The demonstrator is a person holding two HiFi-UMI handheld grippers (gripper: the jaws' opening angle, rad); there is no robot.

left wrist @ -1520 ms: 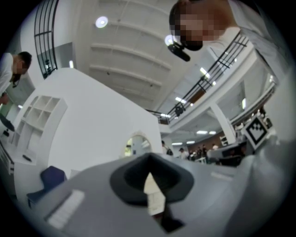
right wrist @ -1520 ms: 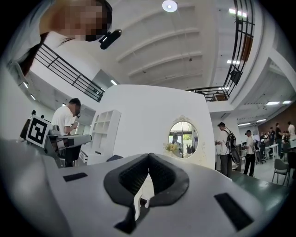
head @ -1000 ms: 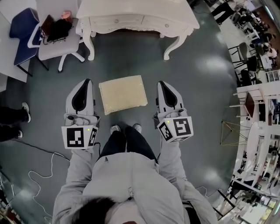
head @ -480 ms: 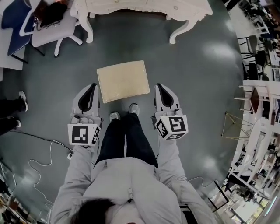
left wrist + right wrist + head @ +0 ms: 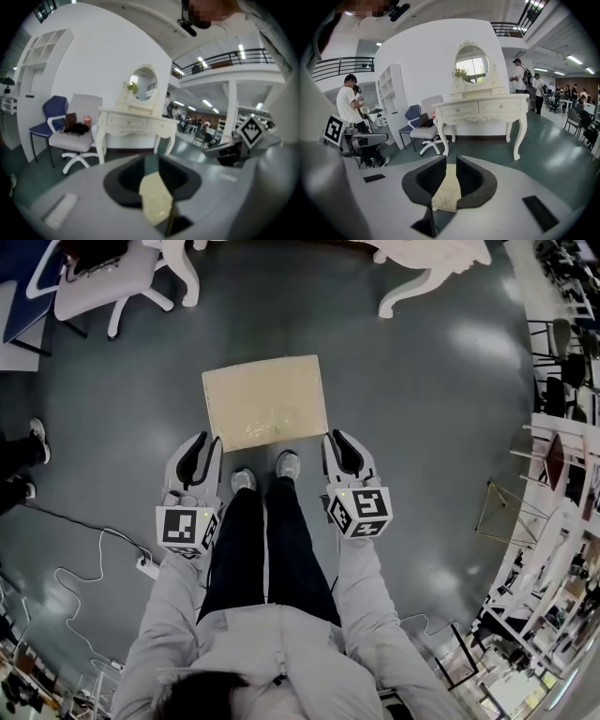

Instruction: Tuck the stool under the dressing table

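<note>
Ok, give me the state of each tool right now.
Left tool: open, jaws just been opening; stool shows through its gap, not gripped.
Right tool: open, jaws just been opening; stool shows through its gap, not gripped.

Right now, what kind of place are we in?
Probably a big open hall, maybe a showroom or test lab: a dressing table with an oval mirror, an office chair beside it, and an upstairs balcony railing.

Person is wearing grey top, dark trousers, light shoes; grey left gripper, right gripper are bearing marker cubes.
</note>
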